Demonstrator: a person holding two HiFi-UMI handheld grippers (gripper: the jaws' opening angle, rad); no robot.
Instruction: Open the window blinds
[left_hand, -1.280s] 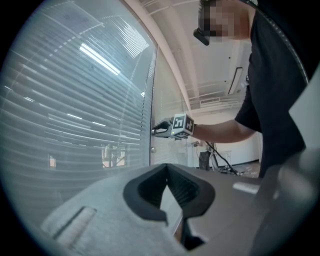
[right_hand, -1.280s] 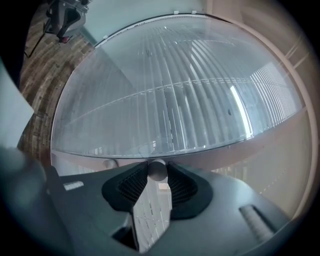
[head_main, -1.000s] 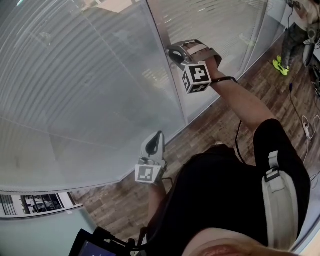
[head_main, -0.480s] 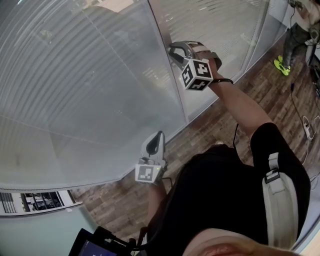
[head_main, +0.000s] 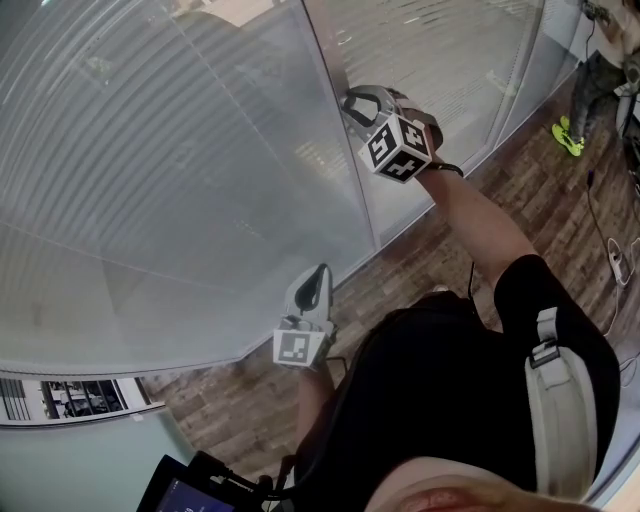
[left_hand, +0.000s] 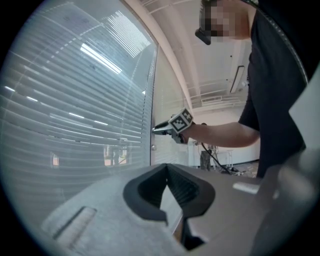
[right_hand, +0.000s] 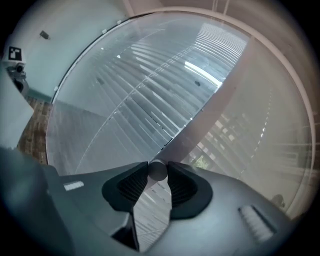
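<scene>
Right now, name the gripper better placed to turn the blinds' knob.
Right. The right gripper is clamped on the round knob on the window frame; the left gripper hangs lower, shut on nothing, apart from the knob.

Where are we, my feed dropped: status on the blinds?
Right gripper shut on knob. Left gripper shut, empty. Blinds look closed. Nothing in the way.

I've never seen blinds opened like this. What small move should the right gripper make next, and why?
Probably roll the right gripper to twist the knob. Its jaws are clamped on that small round knob on the window frame, and the slats left of it look closed.
</scene>
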